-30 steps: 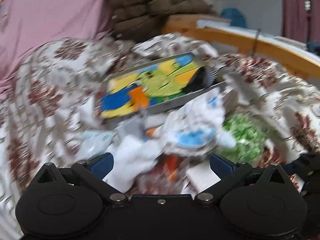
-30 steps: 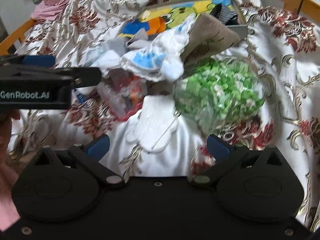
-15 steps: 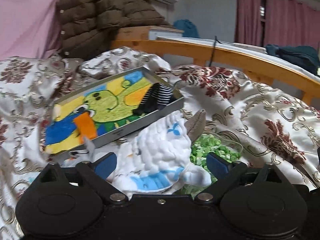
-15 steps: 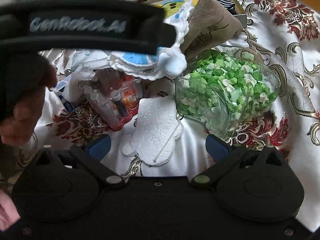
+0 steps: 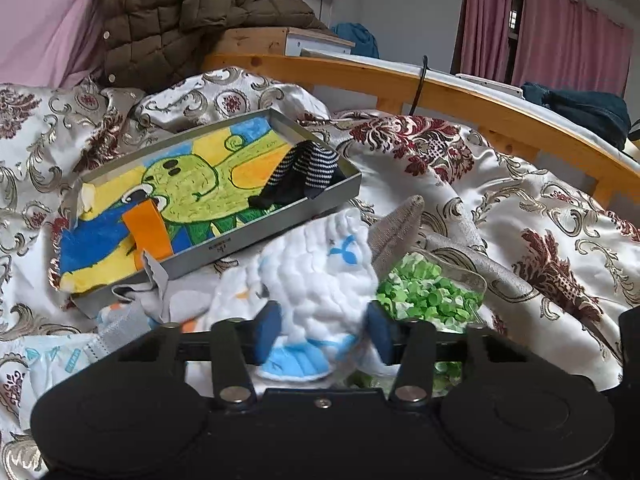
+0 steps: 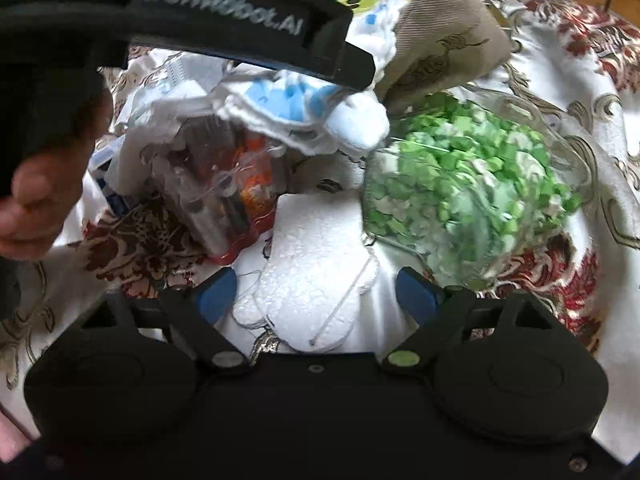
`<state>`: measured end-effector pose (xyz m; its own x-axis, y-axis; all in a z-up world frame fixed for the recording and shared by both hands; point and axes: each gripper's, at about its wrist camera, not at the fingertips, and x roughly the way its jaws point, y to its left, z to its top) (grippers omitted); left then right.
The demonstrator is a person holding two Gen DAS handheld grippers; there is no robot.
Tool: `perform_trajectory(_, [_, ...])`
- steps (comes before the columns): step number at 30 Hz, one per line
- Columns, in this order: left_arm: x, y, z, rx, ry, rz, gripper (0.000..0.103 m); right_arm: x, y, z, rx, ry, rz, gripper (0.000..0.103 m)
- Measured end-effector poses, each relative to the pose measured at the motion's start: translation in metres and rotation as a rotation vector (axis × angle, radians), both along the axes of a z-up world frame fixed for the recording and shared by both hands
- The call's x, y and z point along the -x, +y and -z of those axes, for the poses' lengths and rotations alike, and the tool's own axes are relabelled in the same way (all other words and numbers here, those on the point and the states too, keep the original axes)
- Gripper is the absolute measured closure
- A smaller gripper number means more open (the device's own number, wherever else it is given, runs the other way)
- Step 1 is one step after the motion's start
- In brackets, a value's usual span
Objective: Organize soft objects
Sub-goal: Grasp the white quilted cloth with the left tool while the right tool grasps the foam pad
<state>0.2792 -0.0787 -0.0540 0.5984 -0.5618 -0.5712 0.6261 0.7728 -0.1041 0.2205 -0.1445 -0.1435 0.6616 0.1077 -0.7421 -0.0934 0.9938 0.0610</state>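
A white and blue quilted cloth (image 5: 320, 276) lies on top of the pile on the floral bedspread. My left gripper (image 5: 324, 334) is closing on it, and both blue pads touch its sides. In the right wrist view the same cloth (image 6: 320, 112) hangs under the left gripper's black body (image 6: 240, 20). My right gripper (image 6: 316, 296) is closing too, with a flat white textured cloth (image 6: 316, 248) between its fingers but not touched by the pads. Behind the pile stands a grey tray (image 5: 256, 236) holding a colourful towel (image 5: 188, 184) and striped socks (image 5: 308, 168).
A clear bag of green bits (image 6: 472, 184) lies right of the cloths, a tan cloth (image 6: 440, 32) behind it. A clear pouch of small items (image 6: 228, 196) sits left. A person's hand (image 6: 36, 208) holds the left gripper. The wooden bed frame (image 5: 440, 92) and a brown jacket (image 5: 180, 12) stand behind.
The left gripper moved in over the pile and its fingers closed around the white and blue cloth. The right gripper sank toward the flat white cloth and its fingers narrowed.
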Motion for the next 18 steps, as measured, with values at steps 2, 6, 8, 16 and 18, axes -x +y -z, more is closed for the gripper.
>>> perform_trajectory(2, [0.001,0.001,0.0,0.003,0.001,0.002,0.062,0.0,0.005,0.002,0.007,-0.01,-0.012,0.026])
perform_trajectory(6, [-0.001,0.001,0.001,-0.002,0.023,-0.012,0.071,-0.006,0.013,0.008,0.005,0.005,-0.017,0.032])
perform_trajectory(8, [-0.002,0.001,0.002,-0.01,0.039,-0.026,0.084,-0.006,0.015,0.01,-0.005,0.012,-0.012,0.033])
perform_trajectory(16, [-0.004,0.007,0.001,0.007,0.08,-0.072,0.095,-0.004,-0.001,0.007,-0.03,0.027,0.019,0.047])
perform_trajectory(18, [-0.004,0.007,0.0,0.003,0.092,-0.078,0.097,-0.004,-0.002,0.007,-0.027,0.032,0.019,0.047])
